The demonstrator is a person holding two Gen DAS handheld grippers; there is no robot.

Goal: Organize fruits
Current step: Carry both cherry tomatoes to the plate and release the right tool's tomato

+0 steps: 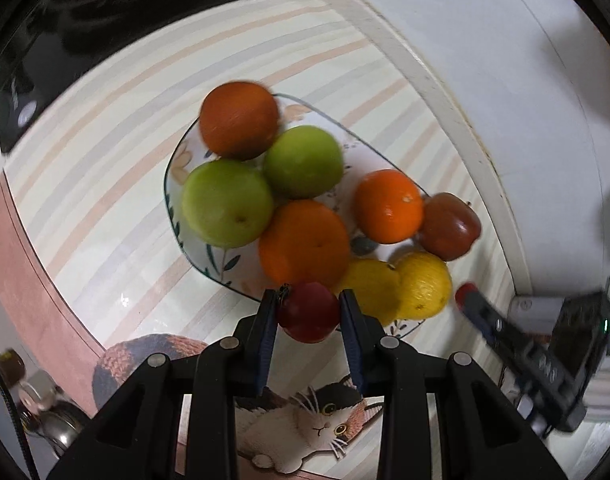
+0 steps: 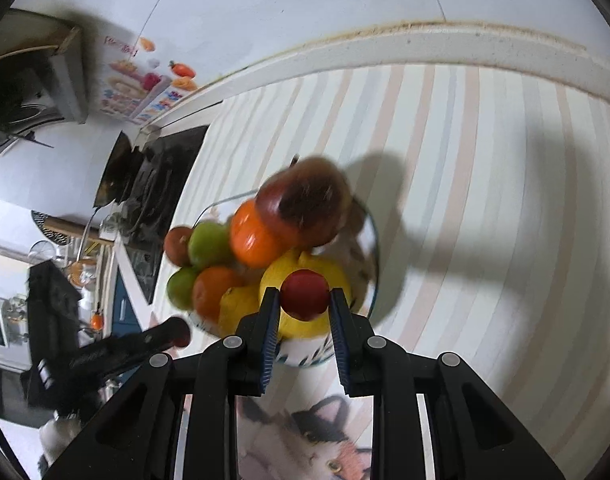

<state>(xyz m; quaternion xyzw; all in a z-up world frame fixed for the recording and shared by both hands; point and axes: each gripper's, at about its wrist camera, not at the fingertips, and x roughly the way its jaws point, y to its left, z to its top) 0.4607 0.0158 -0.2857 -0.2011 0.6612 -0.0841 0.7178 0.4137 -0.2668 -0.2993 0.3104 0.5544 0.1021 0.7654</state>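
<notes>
Striped counter (image 1: 105, 184), heaped fruit plate (image 1: 173, 184), seemingly stove (image 2: 153, 184) beyond.

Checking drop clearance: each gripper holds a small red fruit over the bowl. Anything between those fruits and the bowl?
Yes. The bowl is already piled with oranges, green apples and lemons. The lemons lie directly beneath the right gripper; an orange and a lemon sit just past the left gripper. Little bare bowl shows.
</notes>
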